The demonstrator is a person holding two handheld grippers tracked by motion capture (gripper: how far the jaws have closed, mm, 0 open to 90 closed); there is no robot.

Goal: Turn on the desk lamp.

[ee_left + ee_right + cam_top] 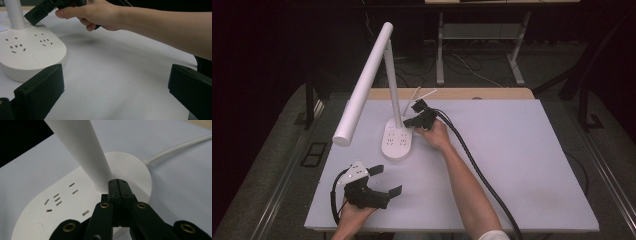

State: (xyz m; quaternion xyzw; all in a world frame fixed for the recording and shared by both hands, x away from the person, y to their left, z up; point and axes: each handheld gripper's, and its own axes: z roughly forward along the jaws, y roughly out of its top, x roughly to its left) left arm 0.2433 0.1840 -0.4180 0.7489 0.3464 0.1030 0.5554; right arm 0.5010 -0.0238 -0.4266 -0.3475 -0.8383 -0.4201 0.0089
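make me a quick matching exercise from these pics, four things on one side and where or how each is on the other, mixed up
Things:
1. left gripper
2. right gripper
3. lamp base
4. lamp head

States or places:
A. white, flat on the table, with socket slots on top
B. jaws shut together, tips at the foot of the lamp post
C. long white bar slanting out above the table's left part
D. jaws wide open, near the table's front edge

Pairs: 1-D, 2-B, 3-A, 4-C
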